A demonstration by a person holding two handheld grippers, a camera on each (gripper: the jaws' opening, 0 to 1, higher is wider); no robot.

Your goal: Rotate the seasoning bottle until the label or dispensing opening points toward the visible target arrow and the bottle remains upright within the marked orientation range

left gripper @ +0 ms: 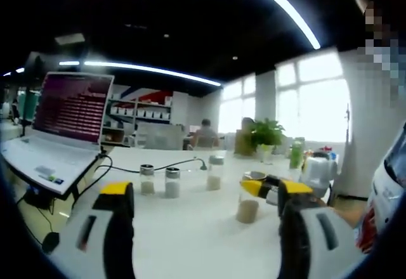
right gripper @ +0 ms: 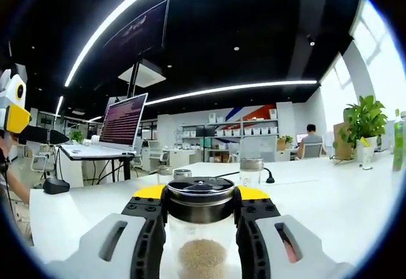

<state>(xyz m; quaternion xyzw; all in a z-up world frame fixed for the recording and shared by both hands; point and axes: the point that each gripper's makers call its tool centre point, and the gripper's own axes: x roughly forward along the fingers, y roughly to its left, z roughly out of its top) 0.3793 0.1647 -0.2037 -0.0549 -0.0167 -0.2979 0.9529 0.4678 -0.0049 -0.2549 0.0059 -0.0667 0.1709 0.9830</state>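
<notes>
Right gripper view: bottle (right gripper: 201, 228) clamped below its cap by right gripper (right gripper: 201, 219) above the table (right gripper: 342, 196), probably light, rigid, slick glass; left gripper (left gripper: 206, 196) wide, empty.

The left hand-held gripper (left gripper: 206, 212) hangs over the white worktop (left gripper: 190, 241), its yellow-tipped jaws spread wide with nothing between them. Beyond them three small glass jars (left gripper: 171, 182) stand in a loose row, each upright with pale contents at the bottom. To the right, the right hand-held gripper (left gripper: 266, 187) clamps a seasoning bottle (left gripper: 248, 206), which is upright. An open laptop (left gripper: 60, 127) sits at the left, its cable (left gripper: 136, 168) trailing across the worktop. A potted plant (left gripper: 266, 136) stands farther back.
</notes>
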